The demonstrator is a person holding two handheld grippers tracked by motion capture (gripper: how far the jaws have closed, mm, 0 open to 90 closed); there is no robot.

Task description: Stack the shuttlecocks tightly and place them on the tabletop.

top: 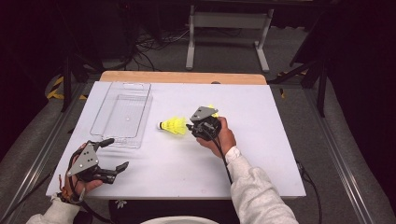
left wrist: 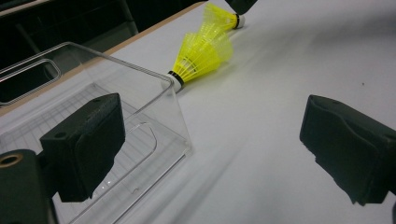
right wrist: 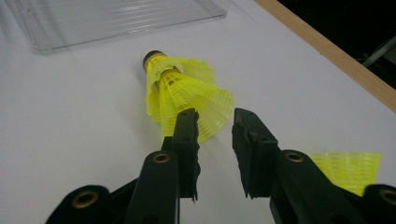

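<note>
Right gripper view shows the right gripper (right wrist: 214,135) with its fingers slightly spread, gripping nothing, just behind a neon-yellow plastic shuttlecock (right wrist: 182,95) lying on the white desk (right wrist: 70,130). Left gripper (top: 95,163) hovers with fingers wide apart beside the clear plastic tray (top: 123,112).

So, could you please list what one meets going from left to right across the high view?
Left gripper → clear plastic tray → yellow shuttlecock → right gripper
</note>
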